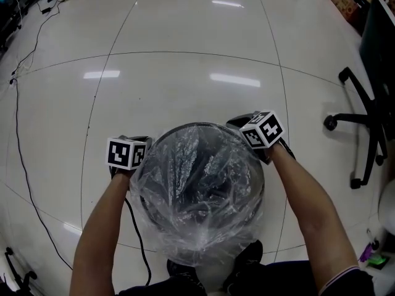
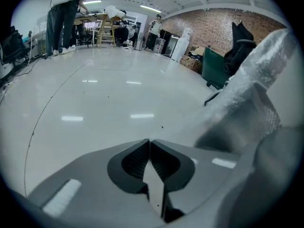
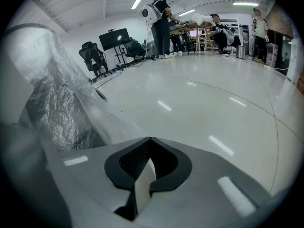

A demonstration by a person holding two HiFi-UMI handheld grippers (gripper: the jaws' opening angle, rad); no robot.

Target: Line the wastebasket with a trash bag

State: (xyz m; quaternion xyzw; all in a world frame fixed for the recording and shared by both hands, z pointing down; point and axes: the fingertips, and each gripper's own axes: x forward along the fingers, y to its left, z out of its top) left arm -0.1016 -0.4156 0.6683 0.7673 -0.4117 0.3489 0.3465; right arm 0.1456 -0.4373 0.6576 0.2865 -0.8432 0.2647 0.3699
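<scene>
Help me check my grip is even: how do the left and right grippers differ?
The left gripper is at the wastebasket's left side; the right gripper, its far right. The left gripper's view has the trash bag on its right; the right gripper's, on its left. Both are shut.

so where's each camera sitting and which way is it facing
Head view: on the head, steeply down onto the bag in the bin; forearms, left gripper, right gripper show.
Left gripper view: on that gripper, along its shut jaws over the floor; bag at right.
Right gripper view: on that gripper, along its shut jaws; bag at left.
Shared: all three see the bag.
</scene>
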